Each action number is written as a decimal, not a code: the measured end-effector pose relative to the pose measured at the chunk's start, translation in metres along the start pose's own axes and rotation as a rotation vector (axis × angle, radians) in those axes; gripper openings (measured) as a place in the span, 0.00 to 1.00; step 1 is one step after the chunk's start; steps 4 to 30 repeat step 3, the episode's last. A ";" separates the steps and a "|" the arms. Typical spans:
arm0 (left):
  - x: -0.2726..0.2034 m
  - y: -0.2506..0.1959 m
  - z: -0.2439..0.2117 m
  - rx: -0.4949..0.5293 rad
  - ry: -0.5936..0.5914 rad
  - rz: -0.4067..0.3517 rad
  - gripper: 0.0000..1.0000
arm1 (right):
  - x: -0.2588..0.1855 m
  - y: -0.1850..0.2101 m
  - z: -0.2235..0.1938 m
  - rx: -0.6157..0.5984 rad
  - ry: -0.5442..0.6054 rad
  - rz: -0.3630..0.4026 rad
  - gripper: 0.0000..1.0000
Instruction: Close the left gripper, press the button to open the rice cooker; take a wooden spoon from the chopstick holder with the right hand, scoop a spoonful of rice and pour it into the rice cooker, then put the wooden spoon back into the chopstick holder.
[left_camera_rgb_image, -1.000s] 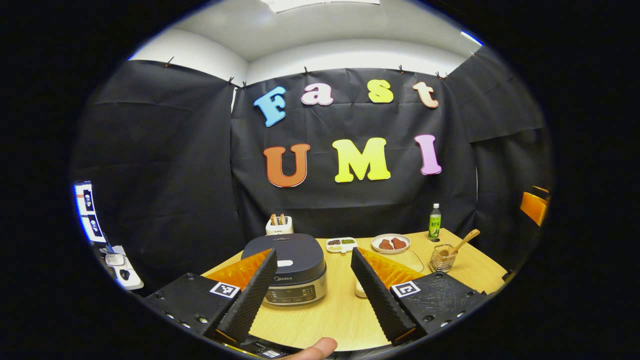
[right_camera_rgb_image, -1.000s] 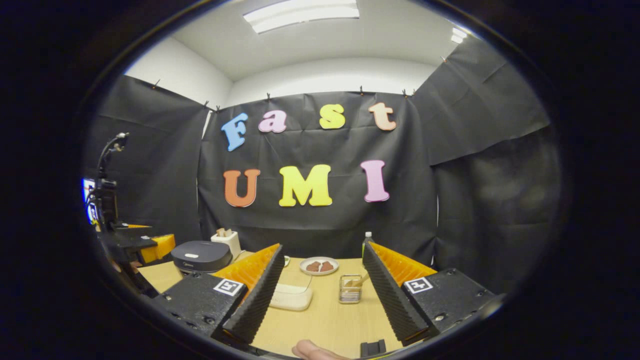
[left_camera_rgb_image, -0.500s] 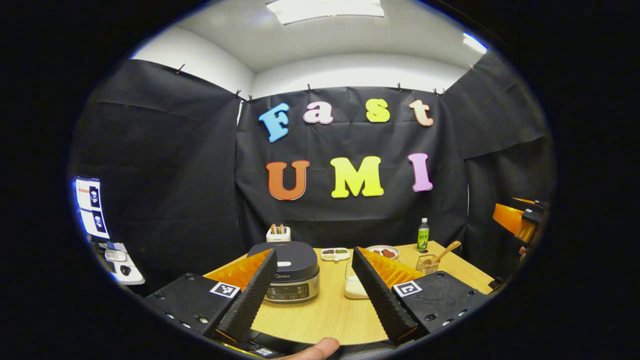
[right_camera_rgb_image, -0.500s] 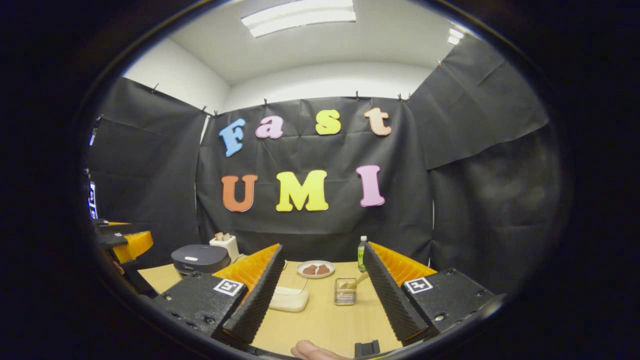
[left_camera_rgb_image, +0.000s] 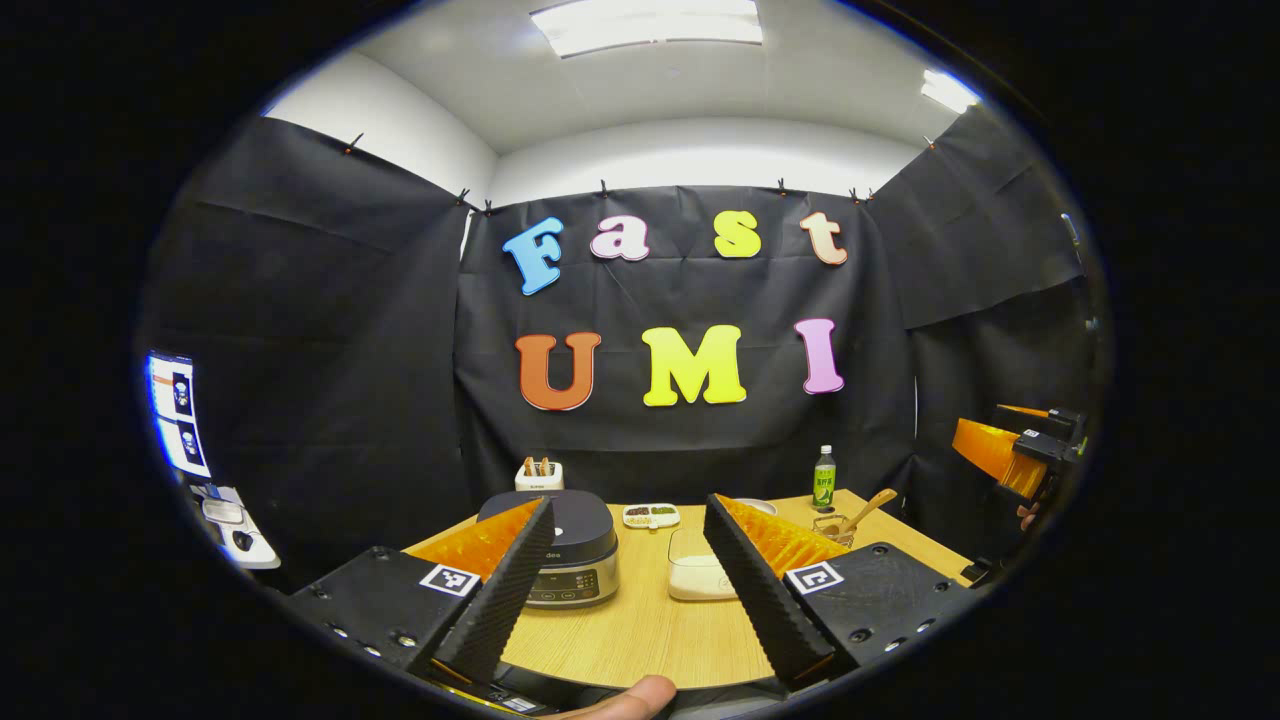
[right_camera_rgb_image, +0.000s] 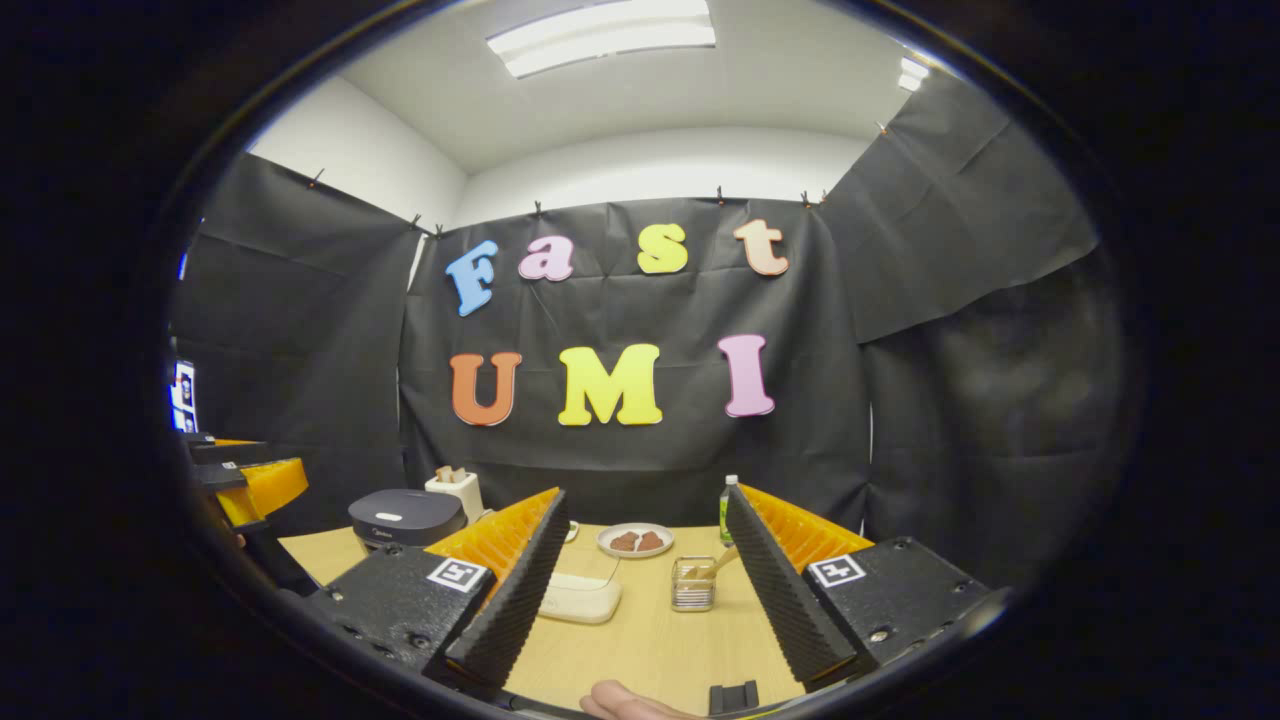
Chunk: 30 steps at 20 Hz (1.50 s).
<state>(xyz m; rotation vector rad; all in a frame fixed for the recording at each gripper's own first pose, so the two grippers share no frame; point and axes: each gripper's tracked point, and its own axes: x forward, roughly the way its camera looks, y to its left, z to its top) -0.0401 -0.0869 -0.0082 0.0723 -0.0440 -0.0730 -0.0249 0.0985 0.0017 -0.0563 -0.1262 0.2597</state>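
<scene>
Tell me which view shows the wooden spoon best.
The left gripper view: the wooden spoon leans out of the chopstick holder, bowl and handle clear. In the right gripper view the right finger hides most of the spoon.

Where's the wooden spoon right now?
In the left gripper view, the wooden spoon leans in the chopstick holder at the table's far right, near the green bottle.

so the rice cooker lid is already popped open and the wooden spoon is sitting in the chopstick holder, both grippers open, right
Not quite: the rice cooker lid is down and shut, flat on top, as the left gripper view shows. The rest holds: the wooden spoon leans in the chopstick holder, and both the left gripper and the right gripper are open, holding nothing.
</scene>
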 end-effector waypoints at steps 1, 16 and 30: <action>-0.001 0.002 0.001 0.001 -0.003 0.006 0.96 | -0.001 0.001 0.001 0.000 -0.005 0.004 1.00; 0.000 0.003 0.002 -0.010 -0.008 0.013 0.96 | -0.001 0.002 0.000 0.005 -0.008 0.014 1.00; 0.000 0.003 0.002 -0.010 -0.008 0.013 0.96 | -0.001 0.002 0.000 0.005 -0.008 0.014 1.00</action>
